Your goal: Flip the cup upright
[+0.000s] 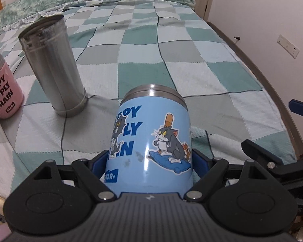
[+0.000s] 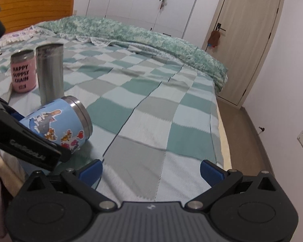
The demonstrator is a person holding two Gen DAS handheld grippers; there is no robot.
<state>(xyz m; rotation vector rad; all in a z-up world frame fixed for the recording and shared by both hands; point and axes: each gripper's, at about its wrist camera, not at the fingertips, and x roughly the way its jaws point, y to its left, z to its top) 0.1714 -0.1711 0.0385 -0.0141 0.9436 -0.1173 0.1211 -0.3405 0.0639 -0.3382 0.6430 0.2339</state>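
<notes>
Both rigs look identical tbh: the left tool (image 1: 149, 161) and right tool (image 2: 151, 171) have matte black linkage arms with triangular cutouts, silver pivot screws, round black discs either side and blue fingertip pads (image 2: 211, 172). Ribbed grey centre plate with a tiny white logo. Faint white lettering runs along one black arm.

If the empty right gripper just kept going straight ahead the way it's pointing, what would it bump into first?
Probably nothing but the teal checkered blanket: the open right gripper aims over bare bedding. The blue cartoon-sticker cup, held by the left gripper, lies off to its left, outside that line. Depth is hard to judge.
</notes>
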